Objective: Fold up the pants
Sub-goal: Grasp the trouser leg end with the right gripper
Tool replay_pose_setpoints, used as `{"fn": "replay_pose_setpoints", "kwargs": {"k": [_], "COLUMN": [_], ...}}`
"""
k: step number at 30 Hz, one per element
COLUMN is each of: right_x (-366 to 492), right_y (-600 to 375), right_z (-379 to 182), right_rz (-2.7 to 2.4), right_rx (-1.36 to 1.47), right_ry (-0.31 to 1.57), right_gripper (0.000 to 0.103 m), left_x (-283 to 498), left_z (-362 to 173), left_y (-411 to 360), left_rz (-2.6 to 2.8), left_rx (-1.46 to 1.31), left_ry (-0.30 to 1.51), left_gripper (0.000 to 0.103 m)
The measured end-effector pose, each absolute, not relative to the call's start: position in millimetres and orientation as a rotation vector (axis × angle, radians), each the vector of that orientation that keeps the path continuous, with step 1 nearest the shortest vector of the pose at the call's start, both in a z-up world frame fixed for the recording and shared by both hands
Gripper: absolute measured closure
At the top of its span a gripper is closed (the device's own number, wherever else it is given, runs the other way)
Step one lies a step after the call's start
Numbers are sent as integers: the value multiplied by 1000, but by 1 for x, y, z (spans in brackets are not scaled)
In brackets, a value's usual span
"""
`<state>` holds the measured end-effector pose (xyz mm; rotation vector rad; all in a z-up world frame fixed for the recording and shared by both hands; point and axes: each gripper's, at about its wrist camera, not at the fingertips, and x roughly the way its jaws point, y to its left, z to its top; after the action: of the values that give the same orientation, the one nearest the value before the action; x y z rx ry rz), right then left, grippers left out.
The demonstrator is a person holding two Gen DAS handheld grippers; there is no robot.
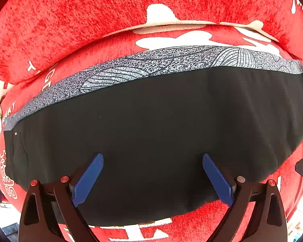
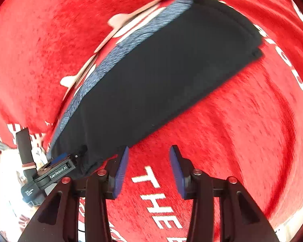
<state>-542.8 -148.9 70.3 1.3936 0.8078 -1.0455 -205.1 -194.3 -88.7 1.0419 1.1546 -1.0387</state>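
On the red blanket (image 1: 70,20) the pants (image 1: 151,131) look folded into a flat bundle, little left, while my left gripper (image 1: 152,179) hovers wide open and my right gripper (image 2: 149,169) half open, both empty.

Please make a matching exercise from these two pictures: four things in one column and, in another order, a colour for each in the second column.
Things:
1. pants
2. waistband
3. cover
4. pads

Colours:
A. red with white letters
B. blue
C. black
D. speckled grey with a line pattern

Pairs: 1-C, 2-D, 3-A, 4-B
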Motion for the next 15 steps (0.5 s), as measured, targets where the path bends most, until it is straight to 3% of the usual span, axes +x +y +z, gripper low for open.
{"fn": "replay_pose_setpoints", "kwargs": {"k": [9, 15], "right_x": [-565, -597], "right_y": [-146, -163], "right_z": [61, 66], "right_rz": [-1057, -1128], "right_rx": [1477, 1514], "right_ry": [704, 497], "right_gripper": [55, 52], "left_x": [-207, -216], "left_z": [-85, -75], "left_y": [-201, -211], "left_rz": [-1035, -1061], "left_rx": [1074, 1070], "left_ry": [1142, 1161], "left_gripper": [2, 2]}}
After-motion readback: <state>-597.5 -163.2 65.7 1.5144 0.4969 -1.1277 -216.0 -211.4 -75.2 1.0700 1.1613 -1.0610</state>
